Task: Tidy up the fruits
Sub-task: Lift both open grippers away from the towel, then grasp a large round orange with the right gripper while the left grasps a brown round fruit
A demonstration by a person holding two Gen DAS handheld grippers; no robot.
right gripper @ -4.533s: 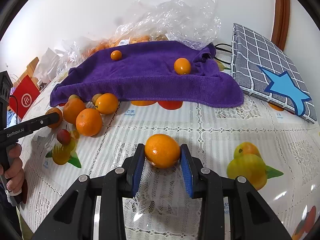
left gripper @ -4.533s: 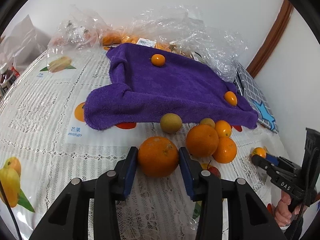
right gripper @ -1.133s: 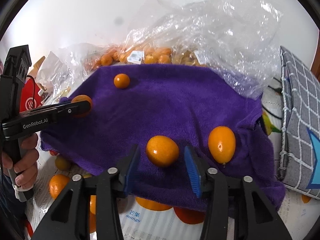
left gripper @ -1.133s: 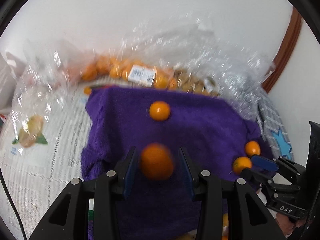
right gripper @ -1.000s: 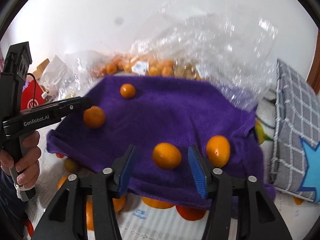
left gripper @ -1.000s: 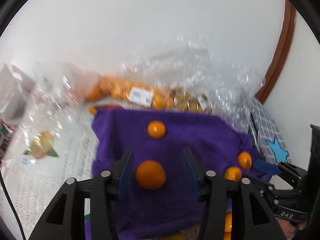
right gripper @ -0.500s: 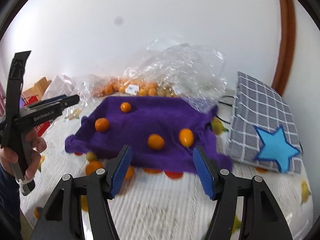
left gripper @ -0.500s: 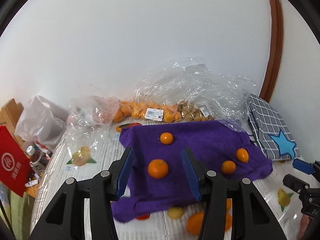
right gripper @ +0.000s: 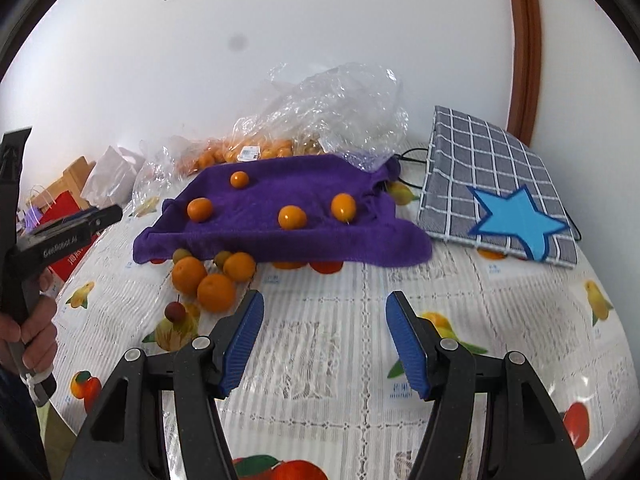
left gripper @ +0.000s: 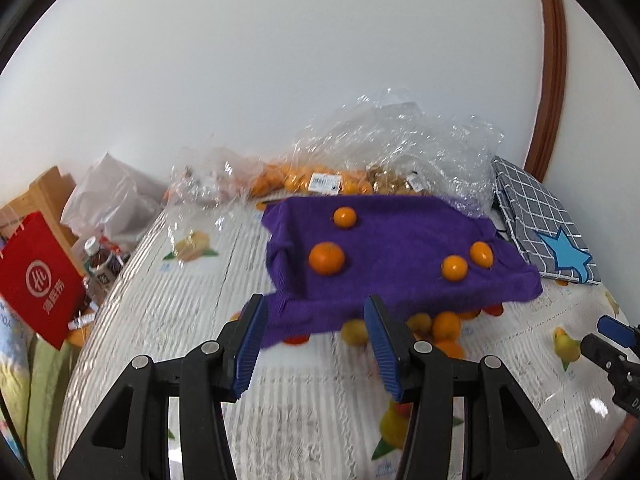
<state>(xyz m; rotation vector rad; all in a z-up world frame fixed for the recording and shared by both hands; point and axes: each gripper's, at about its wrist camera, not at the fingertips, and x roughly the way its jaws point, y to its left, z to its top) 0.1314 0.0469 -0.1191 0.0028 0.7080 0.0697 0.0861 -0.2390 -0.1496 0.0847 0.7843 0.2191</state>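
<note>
A purple towel (left gripper: 392, 256) (right gripper: 280, 196) lies on the table with several oranges on it, among them one at its left (left gripper: 326, 258) (right gripper: 199, 209) and one in the middle (left gripper: 454, 268) (right gripper: 292, 217). More oranges (right gripper: 216, 292) and small yellowish fruits (right gripper: 182, 255) sit on the tablecloth by the towel's front edge, with a small red fruit (right gripper: 175, 311) nearby. My left gripper (left gripper: 314, 308) (right gripper: 80, 224) hangs open and empty, short of the towel. My right gripper (right gripper: 325, 304) is open over bare tablecloth, nothing between its fingers; its tip (left gripper: 612, 336) shows in the left wrist view.
Clear plastic bags (left gripper: 360, 176) (right gripper: 320, 120) of small oranges and nuts lie behind the towel against the wall. A grey checked cloth with a blue star (right gripper: 500, 192) lies at the right. A red paper bag (left gripper: 38, 276) and bottles (left gripper: 100, 256) stand off the table's left edge.
Both grippers have drawn back and up from the towel. The oranges that sat between their jaws stay on the towel. The right jaws stand wider than a second ago.
</note>
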